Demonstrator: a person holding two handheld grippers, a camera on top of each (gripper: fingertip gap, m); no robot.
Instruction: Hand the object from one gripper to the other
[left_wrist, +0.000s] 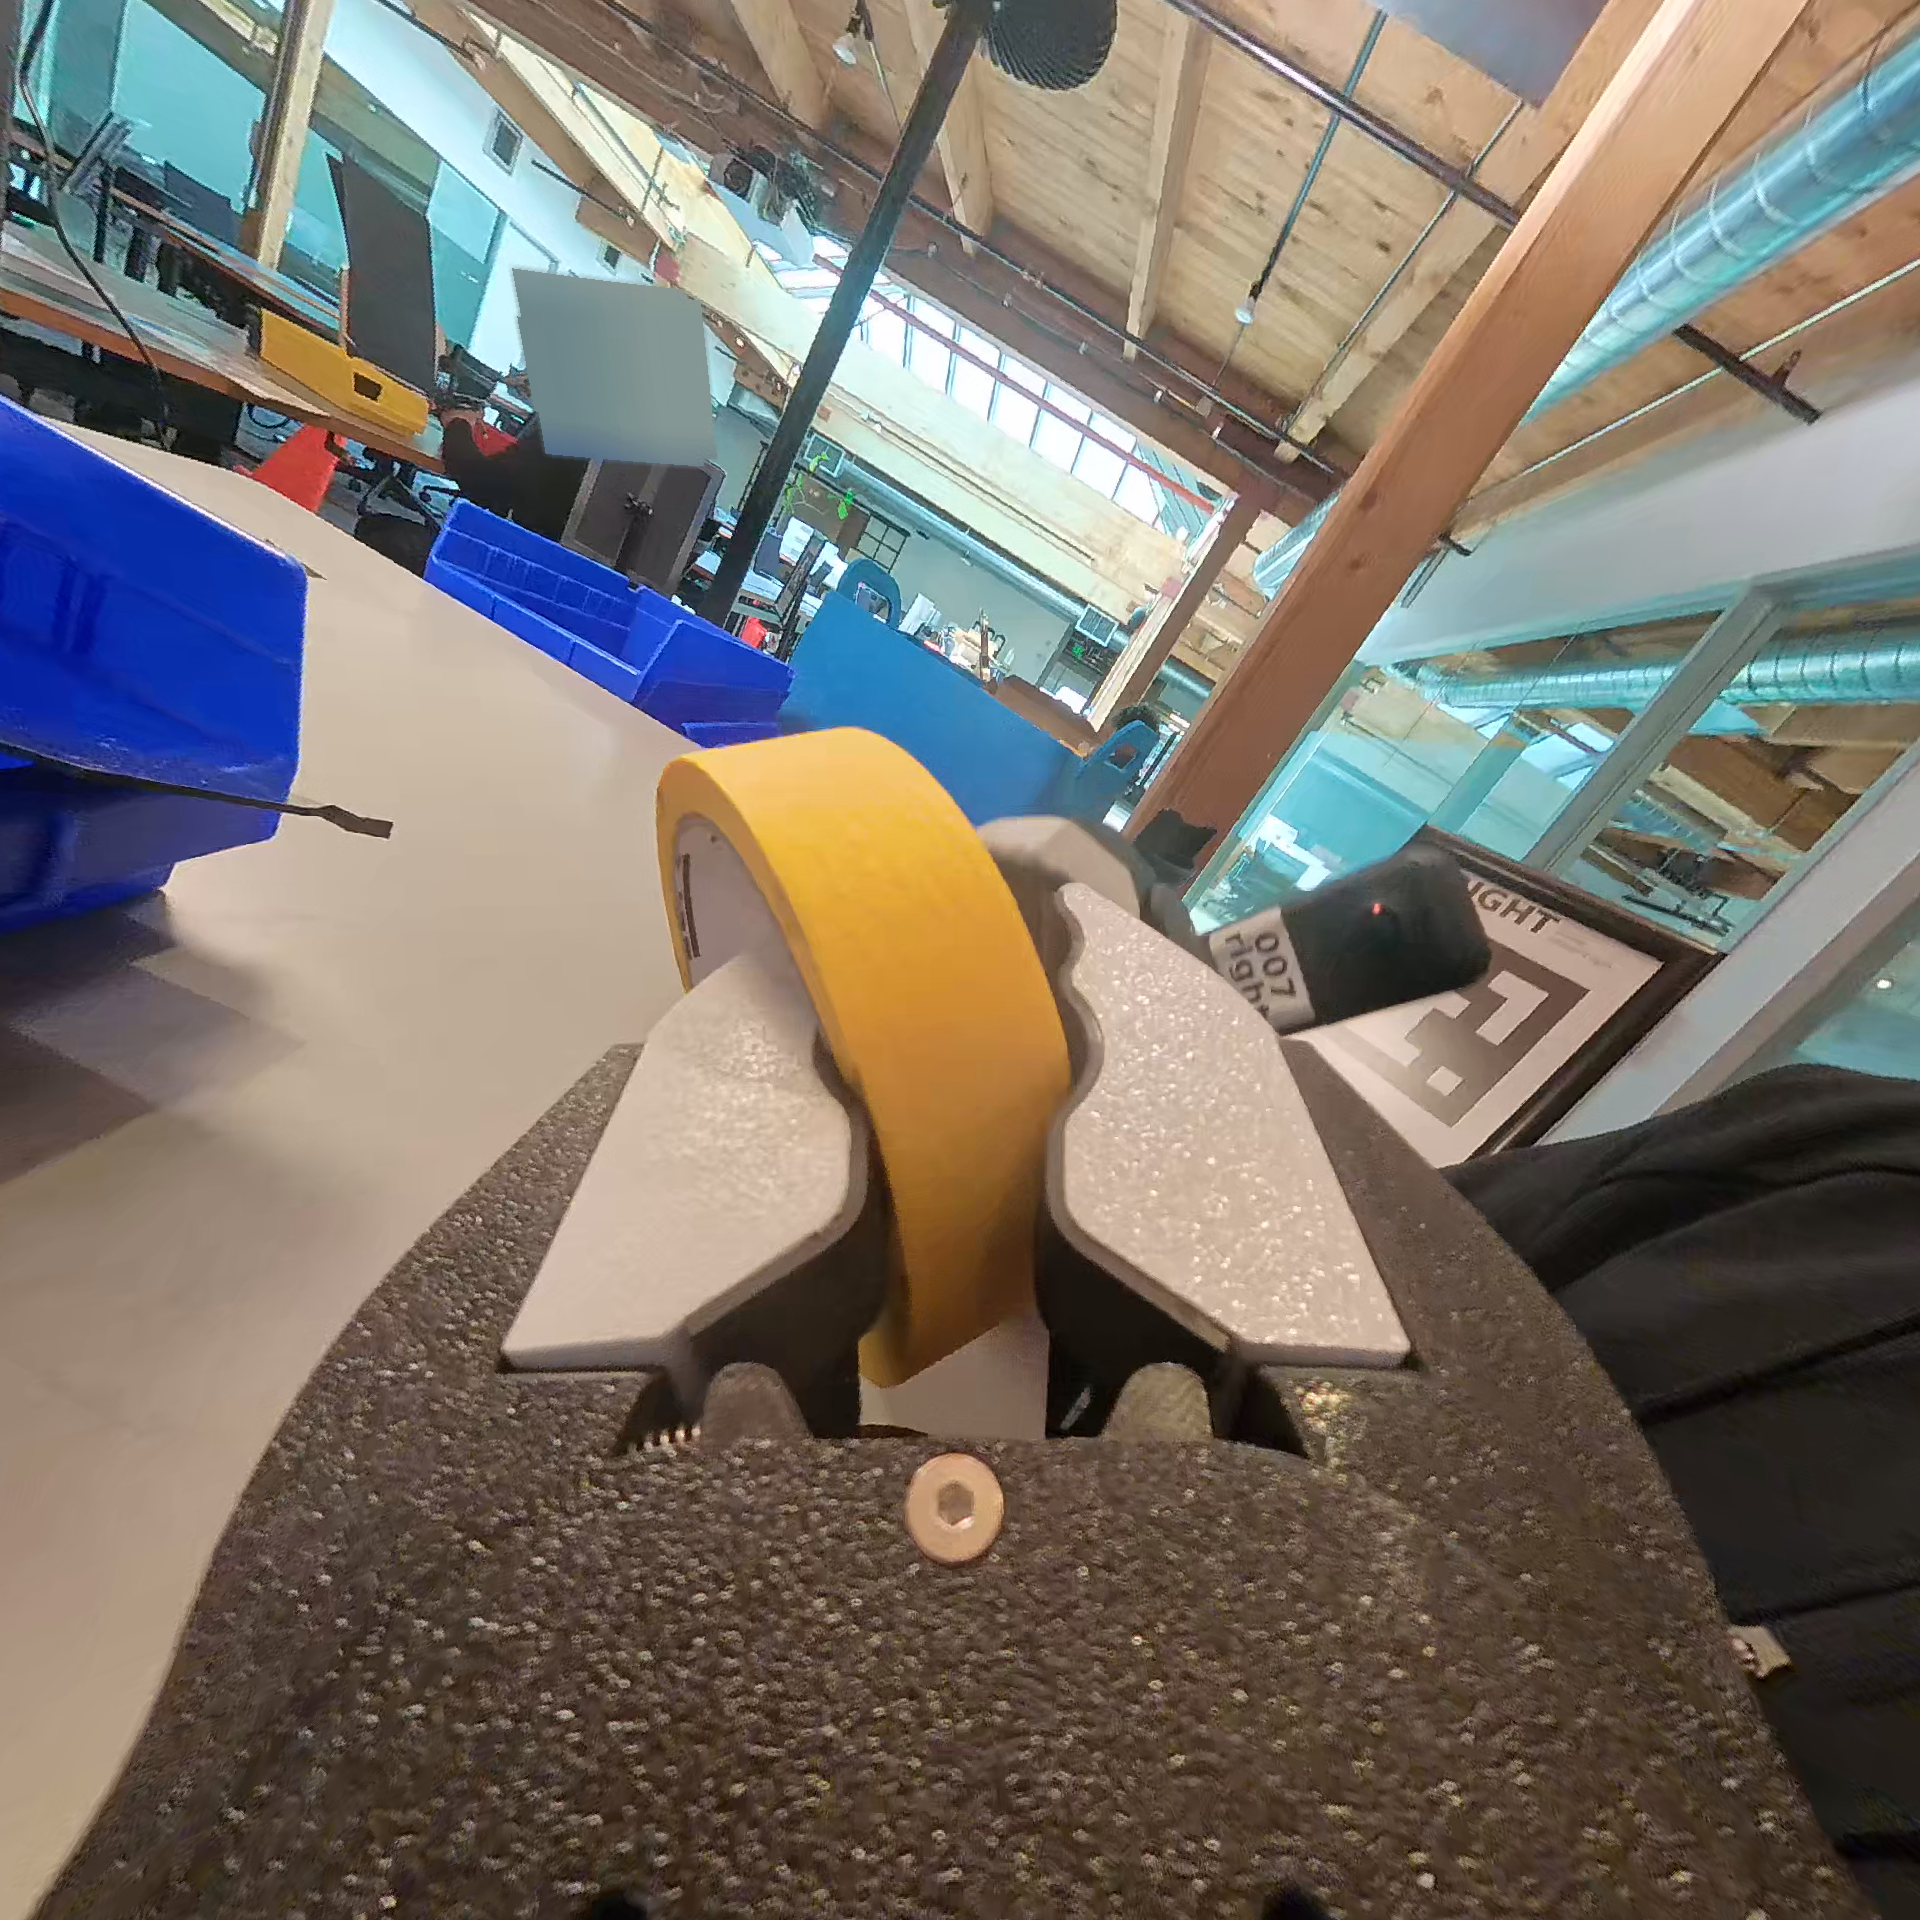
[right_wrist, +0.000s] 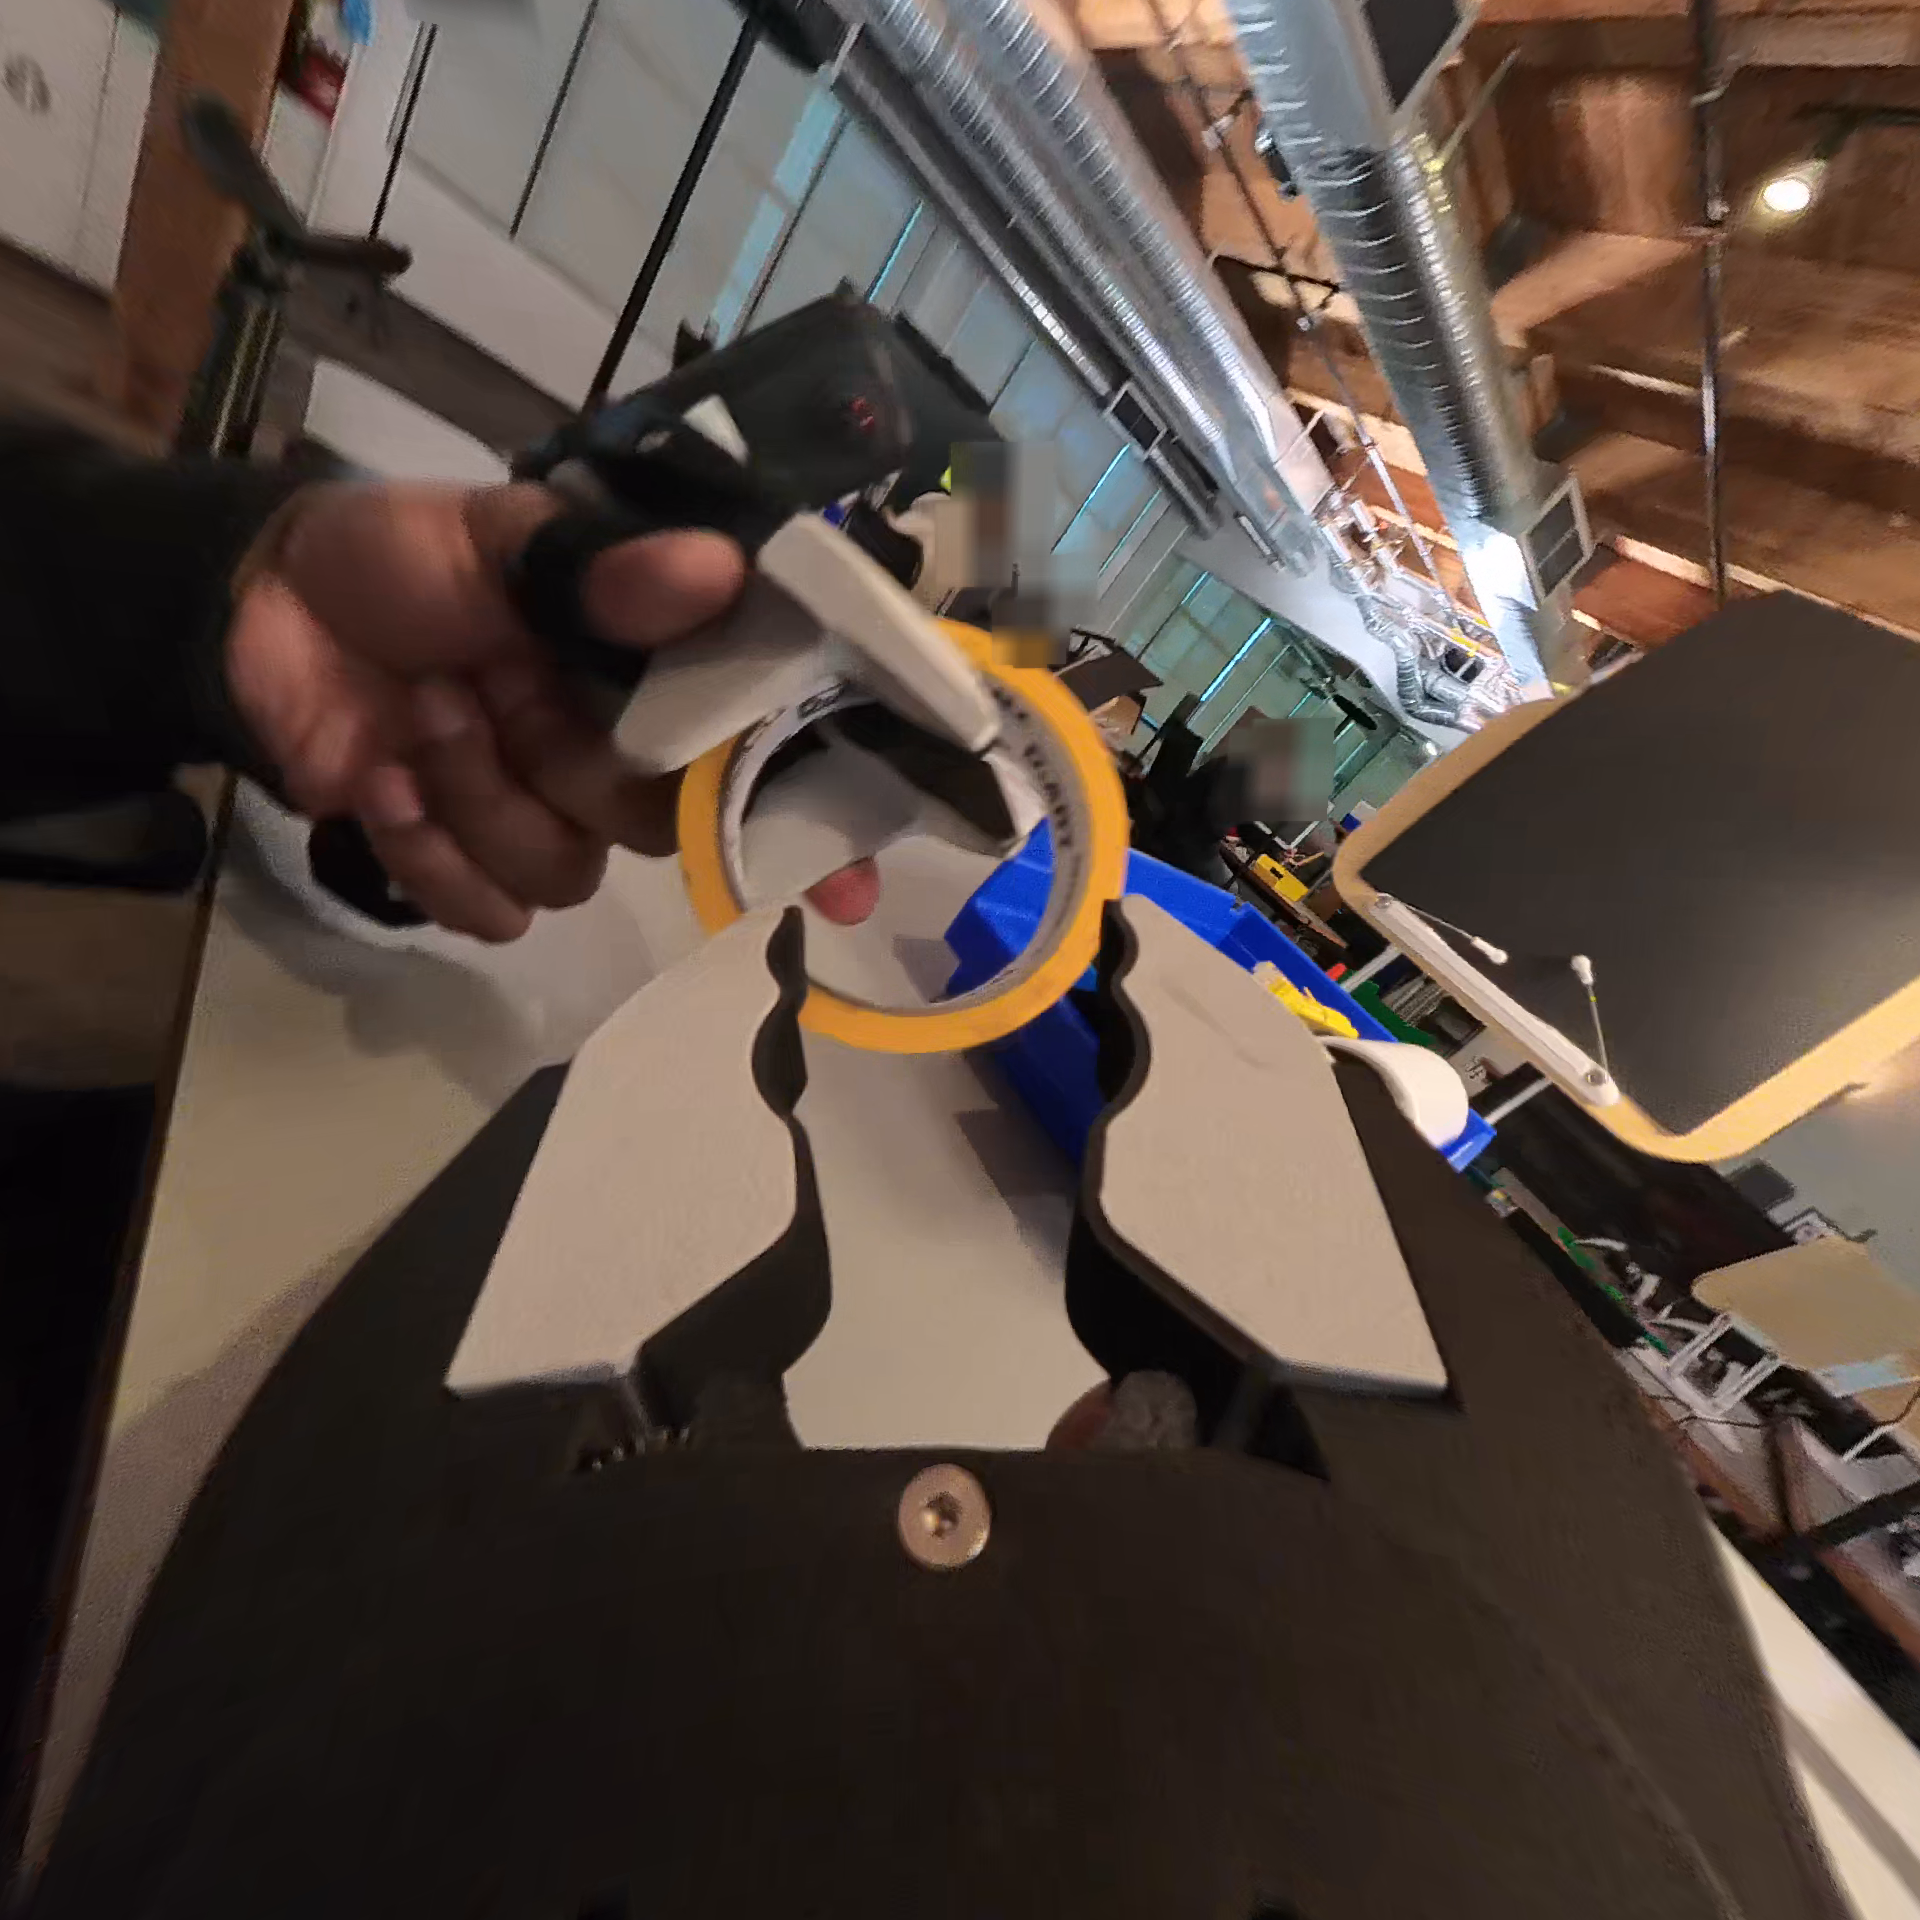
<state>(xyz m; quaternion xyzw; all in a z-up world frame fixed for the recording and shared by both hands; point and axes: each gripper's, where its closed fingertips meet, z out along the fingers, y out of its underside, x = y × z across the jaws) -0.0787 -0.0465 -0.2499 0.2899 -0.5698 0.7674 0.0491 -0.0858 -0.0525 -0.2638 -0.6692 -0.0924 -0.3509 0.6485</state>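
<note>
A yellow tape roll (left_wrist: 914, 987) stands on edge in my left gripper (left_wrist: 904, 945), which is shut on its band, with one grey finger inside the core and the other outside. In the right wrist view a hand (right_wrist: 416, 707) holds the left gripper (right_wrist: 987, 769) with the roll (right_wrist: 914, 1029) hanging from it. My right gripper (right_wrist: 945, 925) is open, and the lower rim of the roll sits between its two fingertips without a clear grip. A grey finger (left_wrist: 1060, 852) of the right gripper shows just behind the roll in the left wrist view.
The grey table (left_wrist: 364, 1039) lies below, with a blue bin (left_wrist: 135, 675) at the left and more blue bins (left_wrist: 603, 613) farther back. A framed marker board (left_wrist: 1486, 1018) and a wooden post (left_wrist: 1455, 468) stand at the right. A dark curved panel (right_wrist: 1662, 862) is at the right. Less than 4 cm separates the two grippers' tips.
</note>
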